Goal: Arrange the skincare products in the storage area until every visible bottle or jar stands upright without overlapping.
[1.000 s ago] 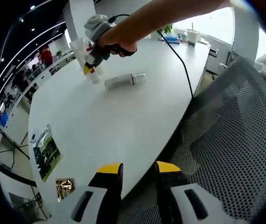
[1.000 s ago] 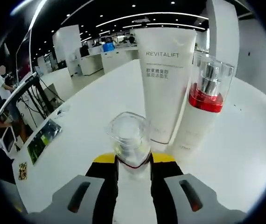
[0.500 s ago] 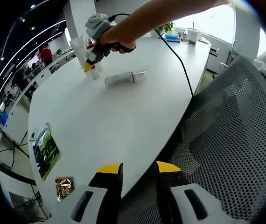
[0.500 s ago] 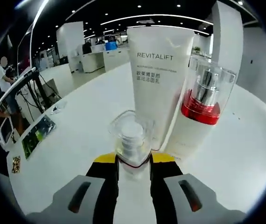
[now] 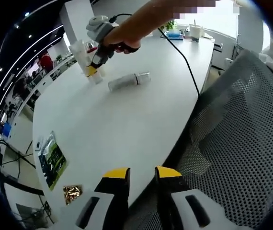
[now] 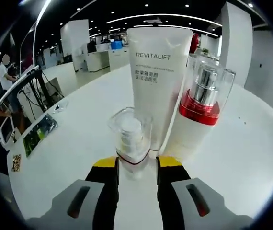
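Note:
A small white bottle with a clear cap (image 6: 129,139) stands upright on the white table (image 6: 79,158), and my right gripper (image 6: 137,162) is shut on its body. Just behind it stand a white REVITALIFT tube (image 6: 156,91) and a taller bottle with a red collar and clear cap (image 6: 199,110), side by side. In the left gripper view a hand holds the right gripper (image 5: 92,71) at that same group (image 5: 86,50) far across the table. A clear-capped bottle (image 5: 129,81) lies on its side near them. My left gripper (image 5: 142,173) hangs open over the table's near edge, holding nothing.
A grey mesh chair (image 5: 242,143) stands close on the right. A black cable (image 5: 189,72) runs across the table. A green packet (image 5: 52,160) and a gold packet (image 5: 72,192) lie near the left edge. Other items (image 5: 194,32) stand at the far end.
The right gripper has eased the small bottle a little nearer the tube and the red-collared bottle. The left view has shifted slightly; its gripper stays open.

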